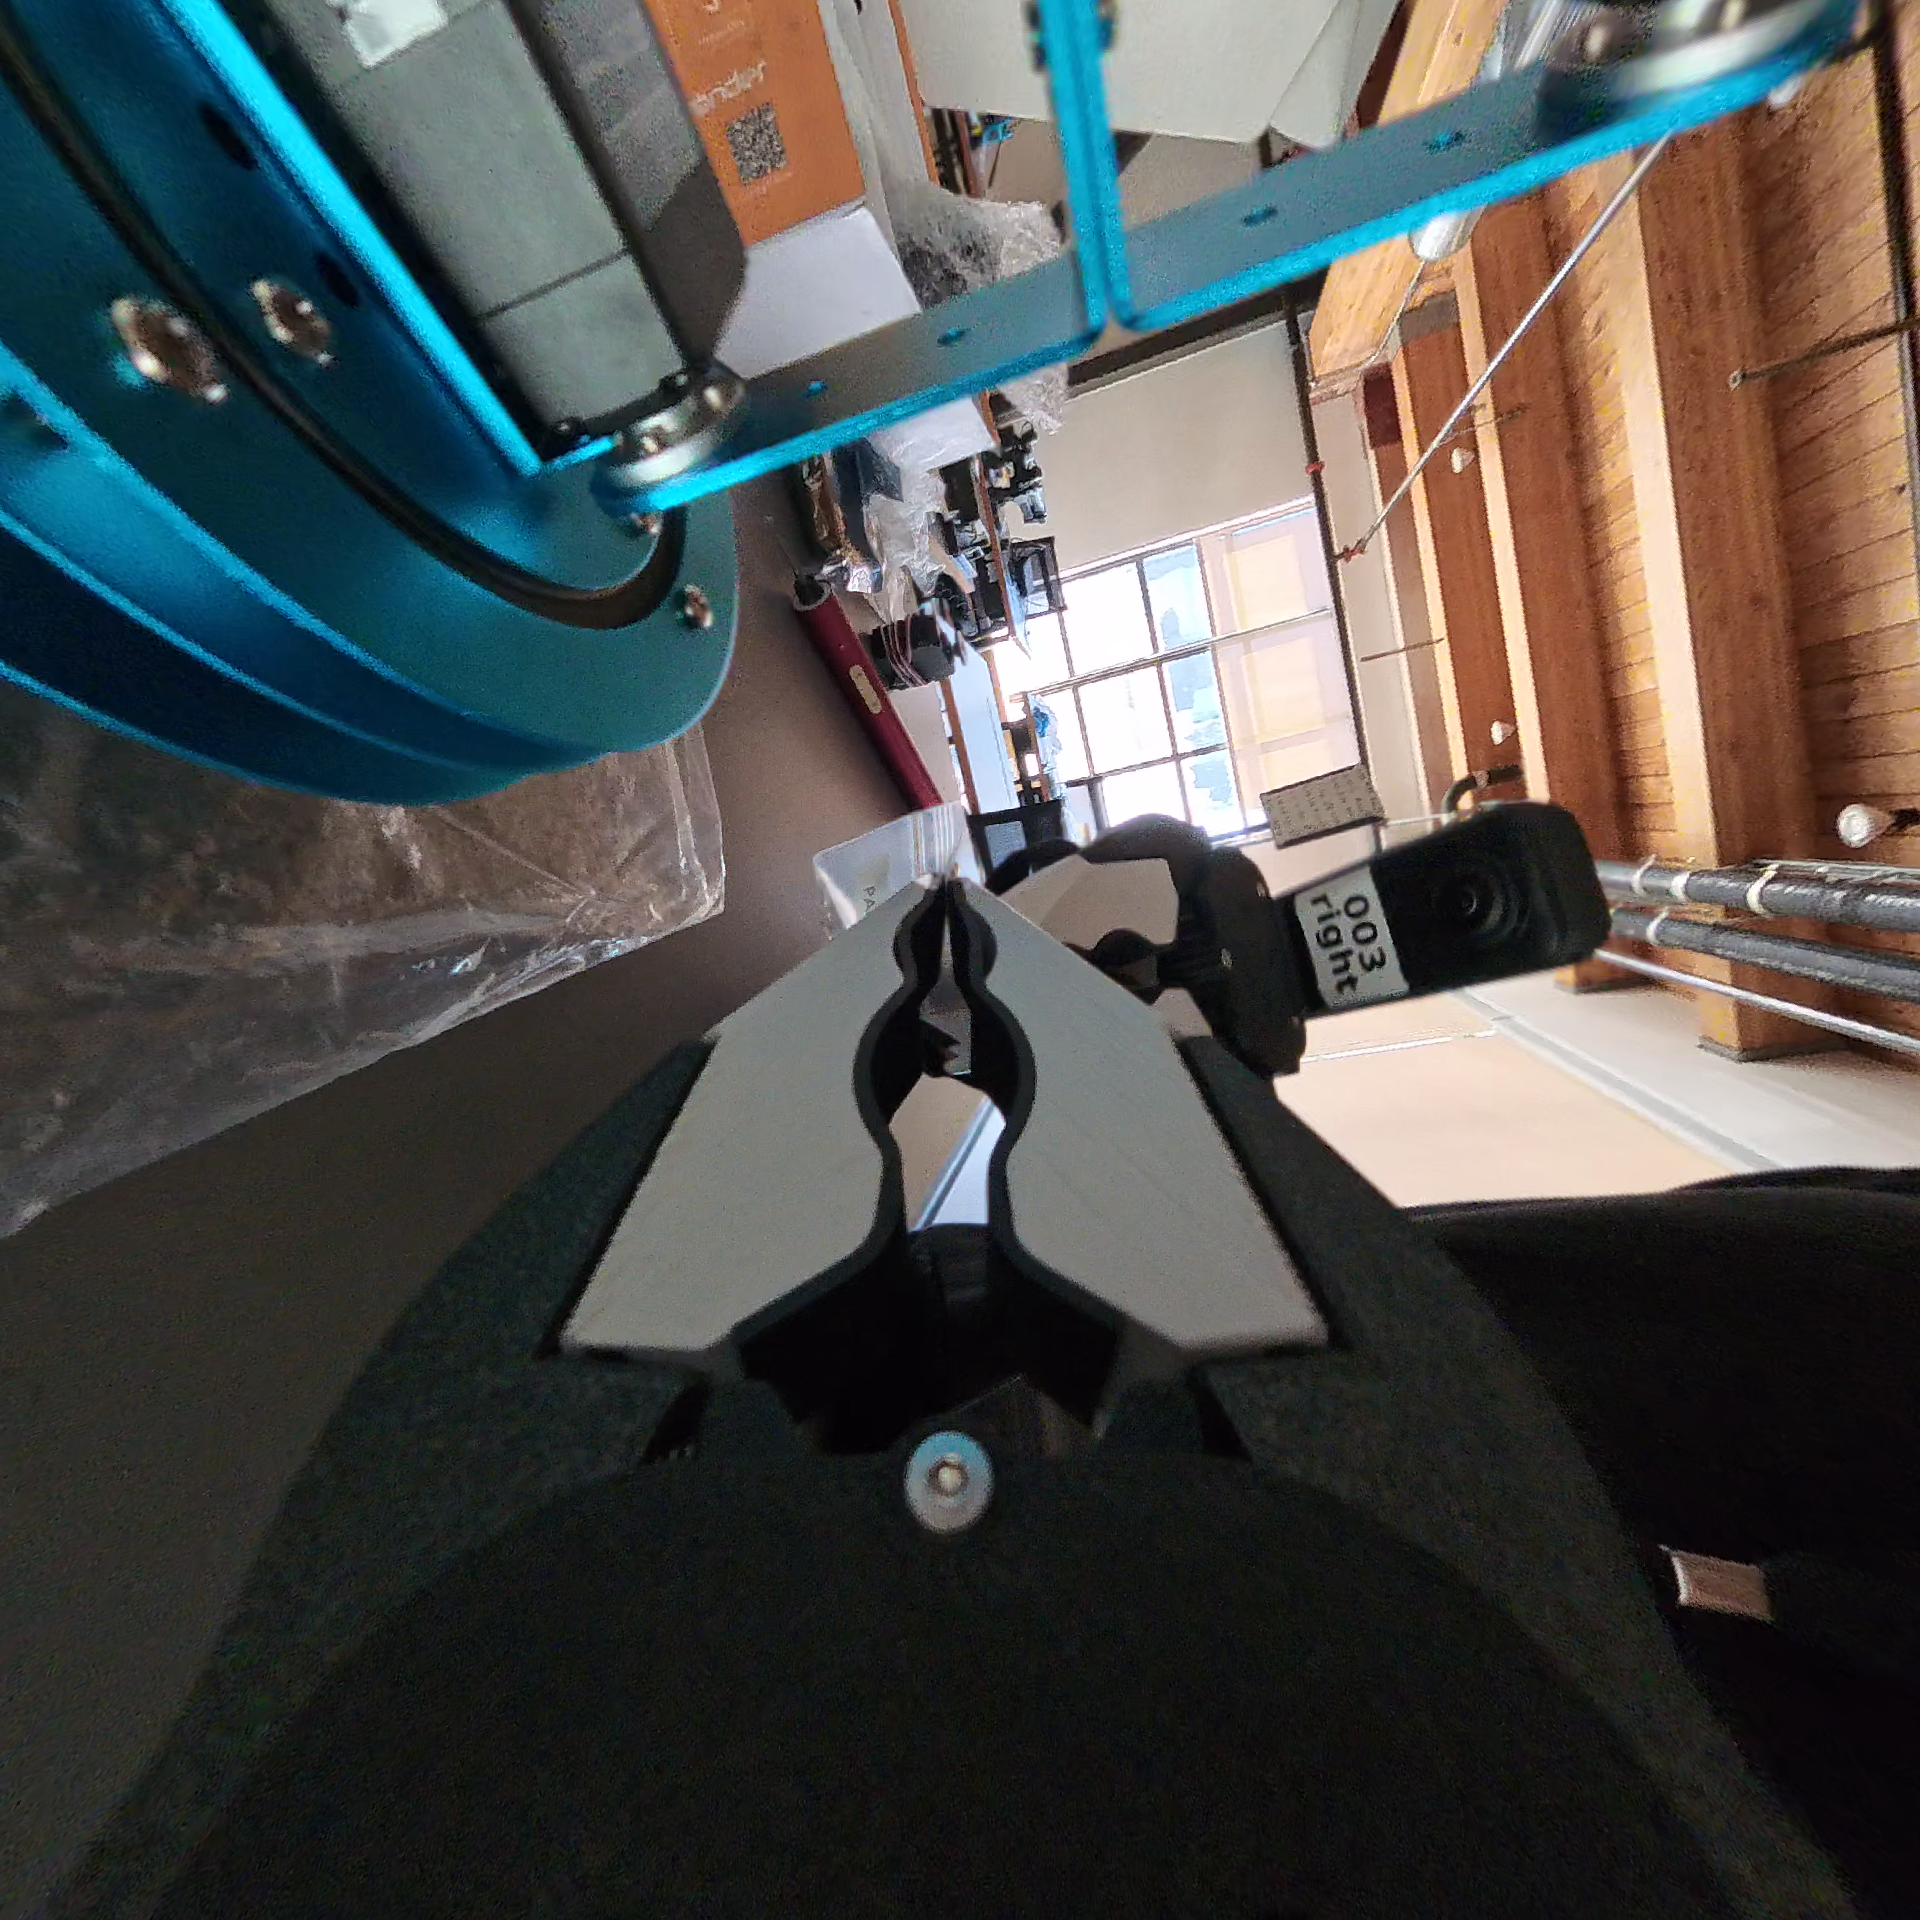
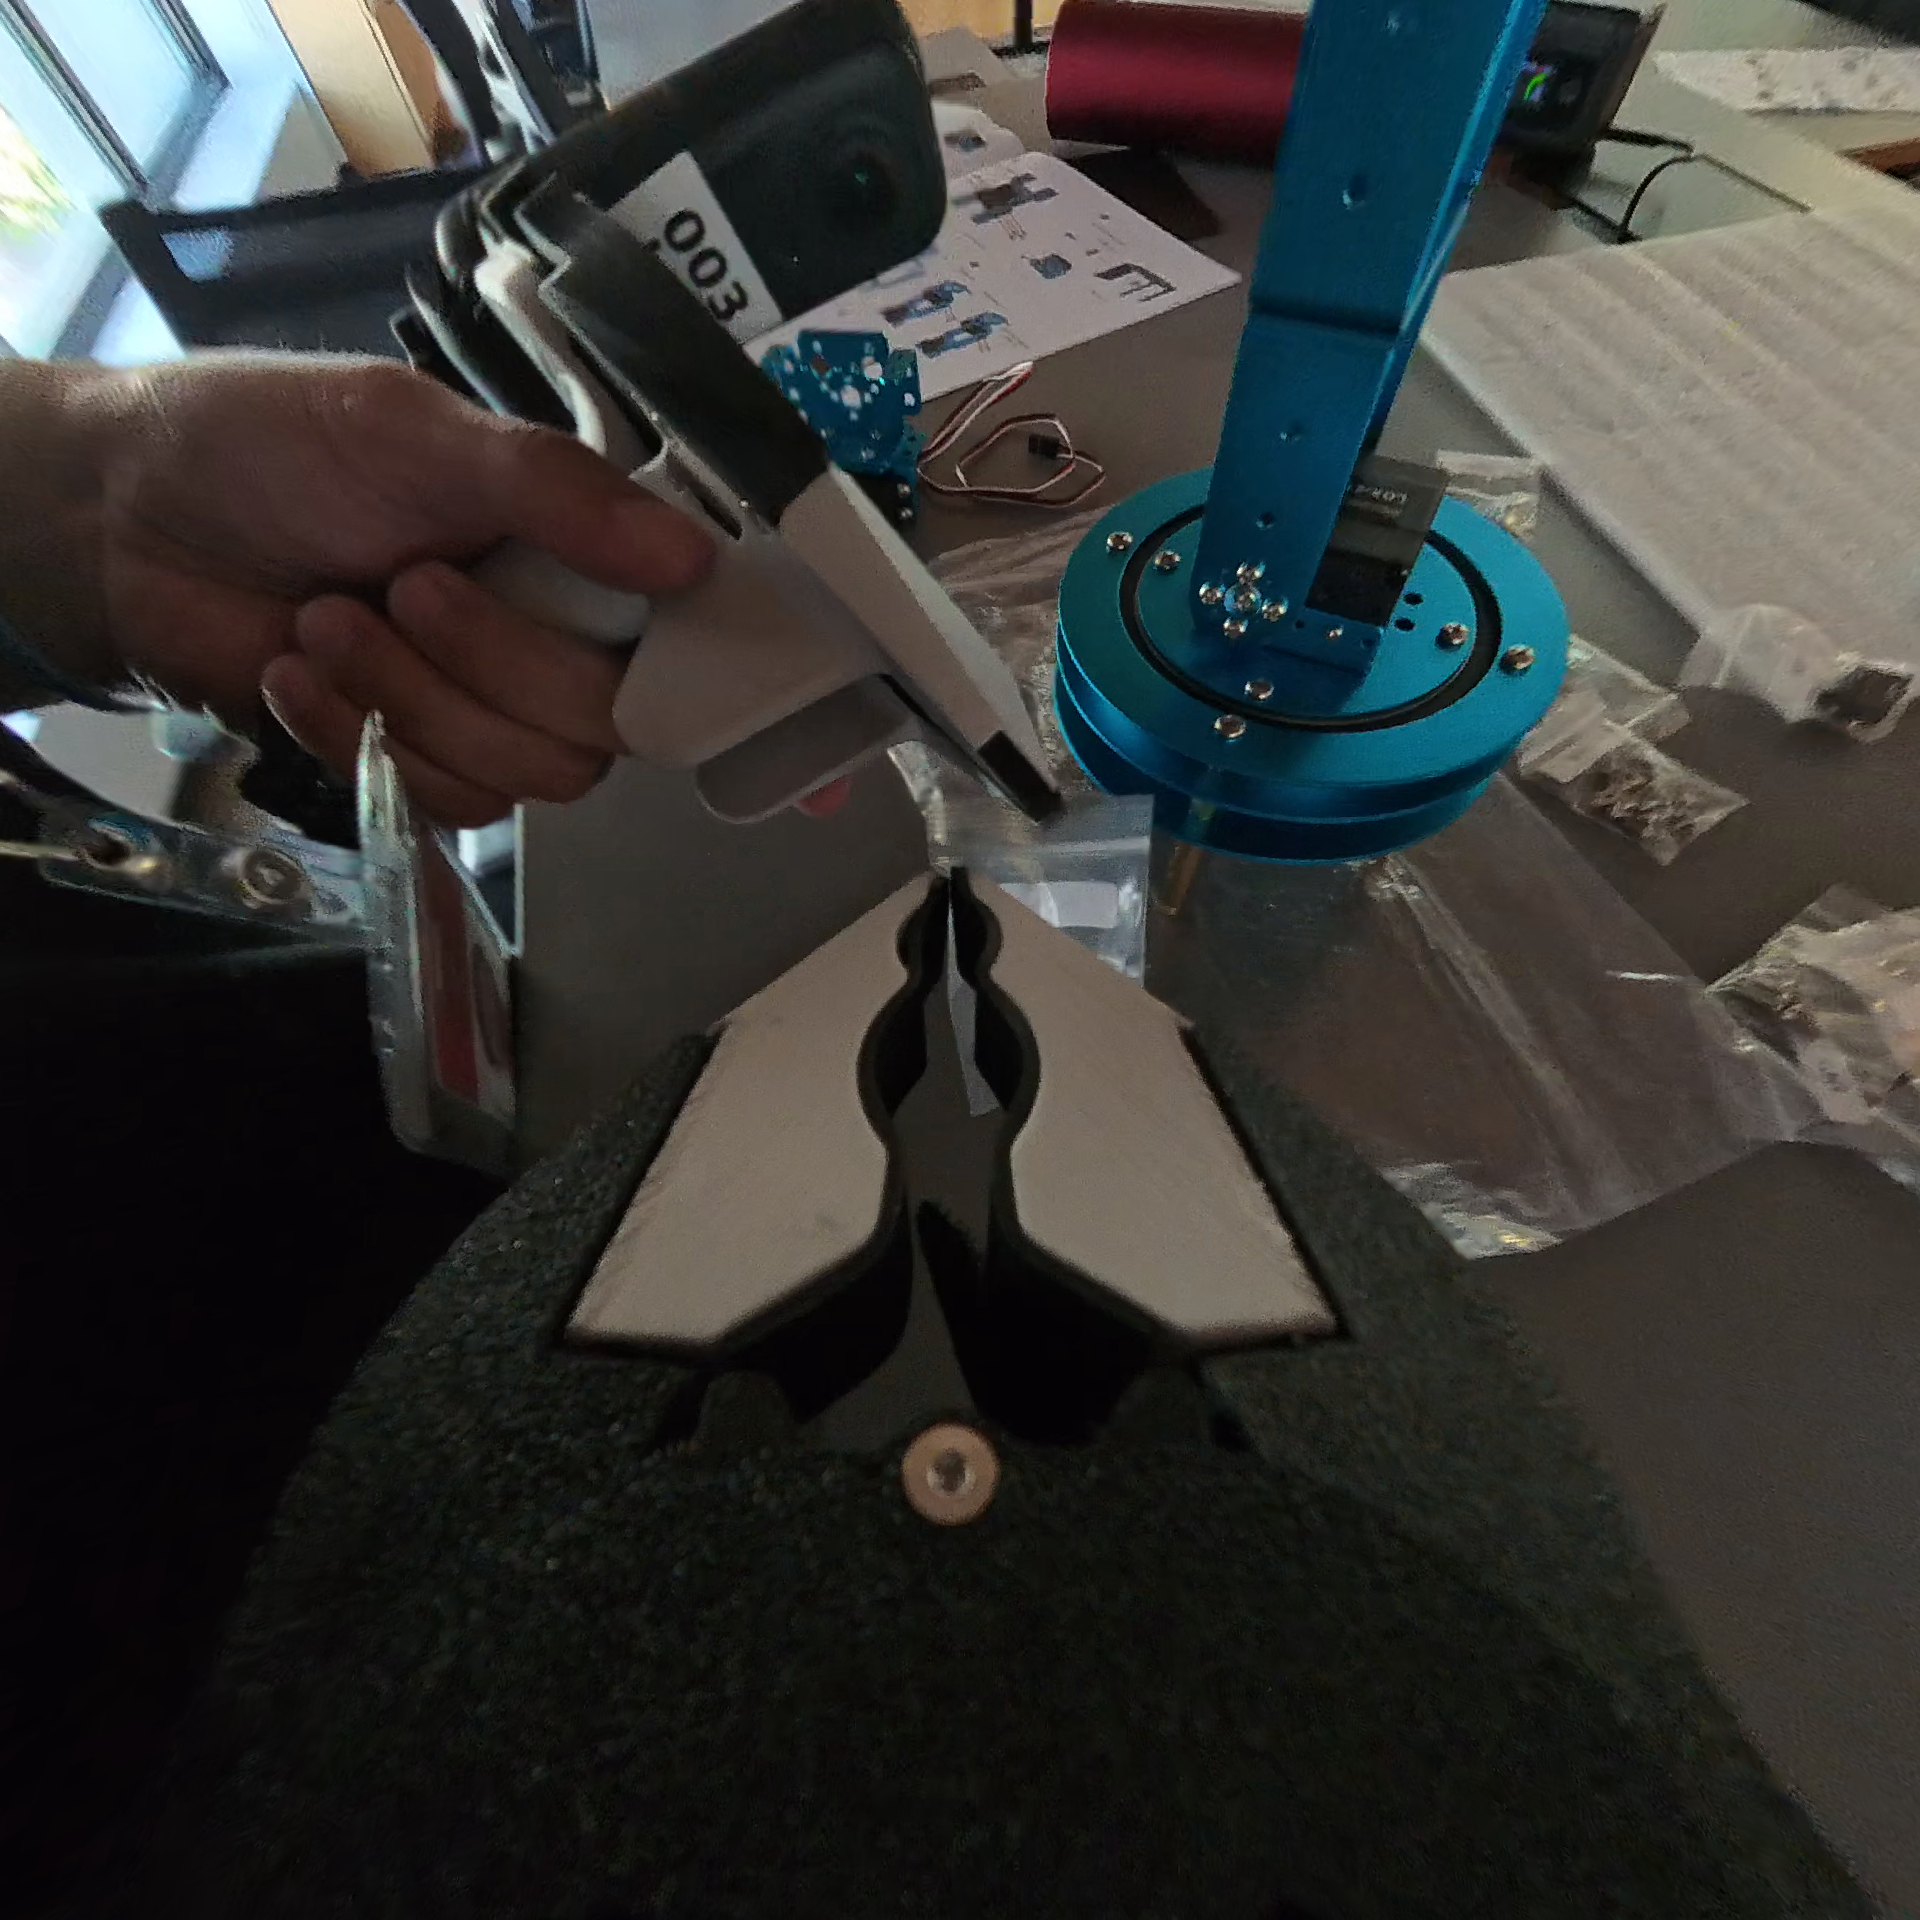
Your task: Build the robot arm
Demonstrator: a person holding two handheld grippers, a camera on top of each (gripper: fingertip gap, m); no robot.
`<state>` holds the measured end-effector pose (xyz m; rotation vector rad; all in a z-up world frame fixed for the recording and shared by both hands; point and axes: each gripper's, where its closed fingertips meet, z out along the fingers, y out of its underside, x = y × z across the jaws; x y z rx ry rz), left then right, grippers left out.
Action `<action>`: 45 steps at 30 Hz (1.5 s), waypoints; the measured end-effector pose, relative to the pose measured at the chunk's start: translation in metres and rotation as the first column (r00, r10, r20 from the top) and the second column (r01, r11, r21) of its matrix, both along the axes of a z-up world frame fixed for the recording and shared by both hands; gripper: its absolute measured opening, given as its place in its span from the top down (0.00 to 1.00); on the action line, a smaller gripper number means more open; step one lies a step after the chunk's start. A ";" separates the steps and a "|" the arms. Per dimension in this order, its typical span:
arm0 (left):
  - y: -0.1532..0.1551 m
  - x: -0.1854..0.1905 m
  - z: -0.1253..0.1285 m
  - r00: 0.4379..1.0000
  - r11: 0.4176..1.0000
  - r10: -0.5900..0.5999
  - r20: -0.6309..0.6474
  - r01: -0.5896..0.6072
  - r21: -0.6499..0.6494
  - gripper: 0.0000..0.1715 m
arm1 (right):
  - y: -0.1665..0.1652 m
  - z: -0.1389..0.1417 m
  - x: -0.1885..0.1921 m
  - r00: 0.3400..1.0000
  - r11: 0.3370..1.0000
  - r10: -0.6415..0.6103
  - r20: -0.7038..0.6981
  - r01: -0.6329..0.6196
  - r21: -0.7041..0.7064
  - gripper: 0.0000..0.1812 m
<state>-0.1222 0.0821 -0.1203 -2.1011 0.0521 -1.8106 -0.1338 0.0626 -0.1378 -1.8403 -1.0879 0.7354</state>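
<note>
- On the grey table (image 2: pixel 1714 1403), the largest item is a blue metal turntable base (image 2: pixel 1299 727) with a blue upright bracket (image 2: pixel 1340 260) bolted to its top. It looks rigid and heavy.
- A large clear plastic sheet (image 2: pixel 1455 1039) lies crumpled beside and partly under the base. Small packets of hardware (image 2: pixel 1631 790) lie to the right.
- Left gripper (image 2: pixel 1023 795), held by a hand (image 2: pixel 364 571): jaws drawn together, tips down on the top edge of a small clear bag (image 2: pixel 1060 883). It appears to pinch that edge.
- Right gripper (image 2: pixel 951 888): jaws closed to a sliver, with a thin strip of clear film showing in the gap. It appears to grip the same bag at its near edge.
- The small clear bag sits just in front of the base, between the two sets of tips and partly off the table.
- Handling judgement: the bag is light, limp and slick. The film will slide unless it is pinched hard. The stiffer sealed rim is the better place to hold, with the two grips kept apart. Its contents cannot be made out.
</note>
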 end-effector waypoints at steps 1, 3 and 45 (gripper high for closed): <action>0.000 0.000 0.001 1.000 1.000 -0.002 -0.011 0.002 0.020 1.00 | -0.002 0.001 -0.001 0.999 0.999 0.006 -0.033 -0.007 -0.044 0.99; 0.000 -0.001 0.004 0.999 0.998 0.006 -0.035 -0.003 0.067 1.00 | -0.003 0.002 0.000 0.996 0.987 -0.010 -0.088 -0.004 -0.163 0.88; -0.031 0.012 0.082 0.956 0.971 -0.150 0.254 0.093 0.222 1.00 | -0.012 0.099 0.017 0.627 0.741 -0.148 -0.765 -0.442 -0.505 0.92</action>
